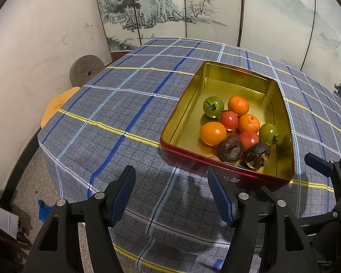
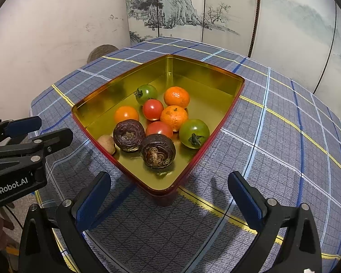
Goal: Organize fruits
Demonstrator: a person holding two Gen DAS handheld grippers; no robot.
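Fruit sits together in a gold tin [image 2: 206,77] with red sides, and the tin rests on our worktop [image 2: 284,150], which has a blue checked cloth over it.

In the tin we count three oranges. One orange [image 2: 176,96] is at the back, one [image 2: 174,117] is in the middle, and one [image 2: 126,114] is on the left side. We see two red tomatoes [image 2: 152,109] close together in the middle, touching the oranges. We see two green tomatoes too: one [image 2: 146,94] at the back and one [image 2: 193,133] at the right, close to the tin's wall. Two dark brown wrinkly fruits [image 2: 157,150] lie at the front, just beside each other. A small light brown fruit [image 2: 107,144] lies in the left front part, right against the tin's wall.

Our left gripper [image 1: 170,188] hangs over the cloth, near the front left side of the tin. Its jaws are partly apart and nothing is between them. From the right wrist view we can see it at the left edge, next to the tin.

Our right gripper [image 2: 168,193] hangs over the cloth near the front corner of the tin. Its jaws are wide apart and hold nothing. It touches no fruit.

Behind the worktop stands a folding screen [image 2: 175,6] with painted trees and hills. A round grey stone [image 1: 86,70] leans by the white wall on the left.
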